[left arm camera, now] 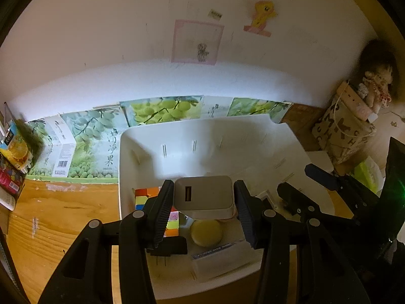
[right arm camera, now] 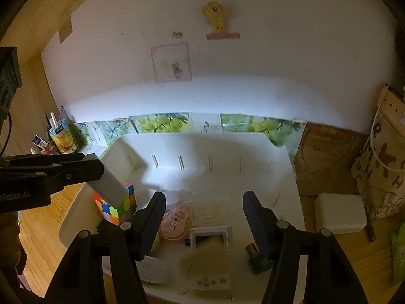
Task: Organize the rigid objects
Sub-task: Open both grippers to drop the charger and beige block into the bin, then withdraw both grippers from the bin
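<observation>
Between the left claw's point(left arm camera: 203, 197) fingers sits the clamped charger point(left arm camera: 205, 196).

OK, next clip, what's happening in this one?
A person with a gripper in each hand is sorting small items into a white bin on a wooden desk. The left gripper is shut on a white USB charger, held above the bin over a colourful puzzle cube. The right gripper holds nothing, its fingers apart over the bin's contents, among them a pink case and a small green bottle. A white box sits outside.
</observation>
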`<state>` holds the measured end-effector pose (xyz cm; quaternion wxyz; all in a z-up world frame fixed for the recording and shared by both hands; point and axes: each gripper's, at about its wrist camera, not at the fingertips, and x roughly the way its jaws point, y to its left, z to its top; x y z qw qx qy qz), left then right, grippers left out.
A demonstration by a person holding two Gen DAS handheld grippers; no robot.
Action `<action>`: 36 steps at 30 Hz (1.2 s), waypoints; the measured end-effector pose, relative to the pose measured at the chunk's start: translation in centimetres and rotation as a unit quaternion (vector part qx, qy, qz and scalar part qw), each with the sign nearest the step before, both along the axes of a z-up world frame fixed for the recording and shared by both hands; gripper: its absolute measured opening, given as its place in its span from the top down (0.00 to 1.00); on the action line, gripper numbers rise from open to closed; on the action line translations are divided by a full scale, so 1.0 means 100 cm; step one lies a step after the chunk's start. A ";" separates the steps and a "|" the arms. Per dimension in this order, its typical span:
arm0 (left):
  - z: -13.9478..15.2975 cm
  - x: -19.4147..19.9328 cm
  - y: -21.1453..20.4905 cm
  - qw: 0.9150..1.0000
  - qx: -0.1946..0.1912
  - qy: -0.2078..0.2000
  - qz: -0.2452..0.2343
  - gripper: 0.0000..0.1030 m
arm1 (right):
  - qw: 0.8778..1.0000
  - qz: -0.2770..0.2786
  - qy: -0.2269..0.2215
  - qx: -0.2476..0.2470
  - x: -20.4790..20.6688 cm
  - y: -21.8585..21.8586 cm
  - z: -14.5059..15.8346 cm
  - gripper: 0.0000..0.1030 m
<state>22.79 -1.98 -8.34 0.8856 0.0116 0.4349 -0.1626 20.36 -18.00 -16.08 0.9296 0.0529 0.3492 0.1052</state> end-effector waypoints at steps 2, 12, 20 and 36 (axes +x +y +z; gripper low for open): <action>-0.003 0.003 0.000 1.000 0.001 0.009 0.000 0.50 | 1.000 -0.002 0.006 -0.001 0.002 -0.001 -0.002 0.33; 0.020 -0.011 0.009 0.999 -0.026 -0.039 0.008 0.15 | 1.000 -0.013 0.007 -0.013 -0.006 -0.001 0.011 0.21; 0.039 -0.031 0.035 0.997 -0.041 -0.053 0.048 0.15 | 0.999 -0.005 -0.014 -0.044 -0.027 0.014 0.042 0.18; 0.009 -0.071 0.090 0.994 -0.054 0.018 0.091 0.15 | 0.999 -0.043 0.009 -0.030 -0.080 0.040 0.055 0.00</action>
